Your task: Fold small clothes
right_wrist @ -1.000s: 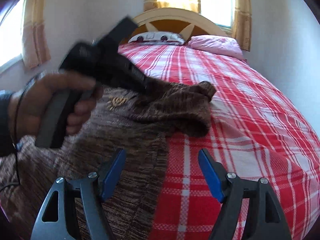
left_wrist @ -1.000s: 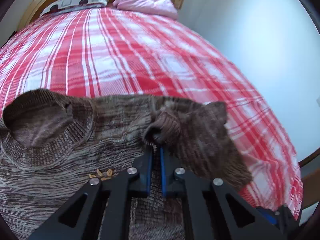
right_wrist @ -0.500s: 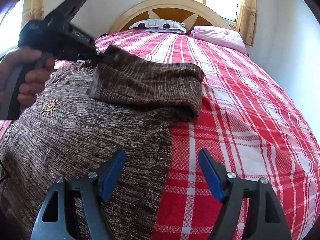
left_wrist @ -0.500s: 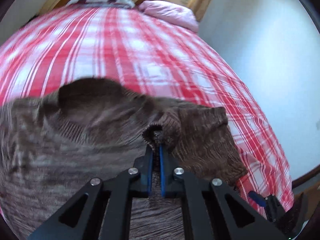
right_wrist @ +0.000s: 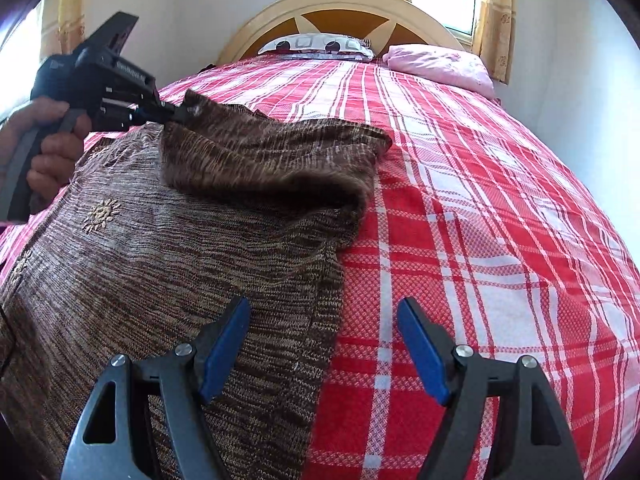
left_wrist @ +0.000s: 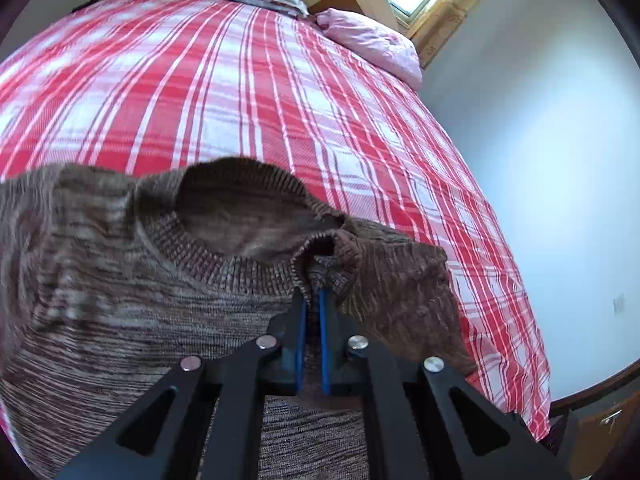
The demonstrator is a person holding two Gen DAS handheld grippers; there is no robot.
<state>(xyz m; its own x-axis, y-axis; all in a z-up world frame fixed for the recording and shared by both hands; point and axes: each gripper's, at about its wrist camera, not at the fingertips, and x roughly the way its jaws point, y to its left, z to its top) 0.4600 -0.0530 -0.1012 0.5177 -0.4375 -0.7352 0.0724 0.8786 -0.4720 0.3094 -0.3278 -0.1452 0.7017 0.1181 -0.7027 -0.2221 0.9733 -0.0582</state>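
Red-and-white plaid bedding is spread over the whole bed, which is closed at the far end by an arched cream headboard with dark orange panels. Two pillows are laid against it: a white one with dark round marks and a pale pink one beside it. Pale walls are seen on both sides, and a bright window with yellow curtains is set behind the headboard. A brown marled knit sweater is laid flat on the near left part of the bed, its ribbed neck opening turned toward the pillows. One sleeve is folded across the sweater's chest, its cuff lifted off the body. That cuff is pinched in the left gripper, whose blue pads are pressed together on the ribbed edge; in the right wrist view the same gripper is seen held in a hand at the left, above the sweater. The right gripper is held with its jaws spread wide and nothing between them, poised over the sweater's right side edge where knit meets plaid, one blue finger over the knit and the other over the bedding.
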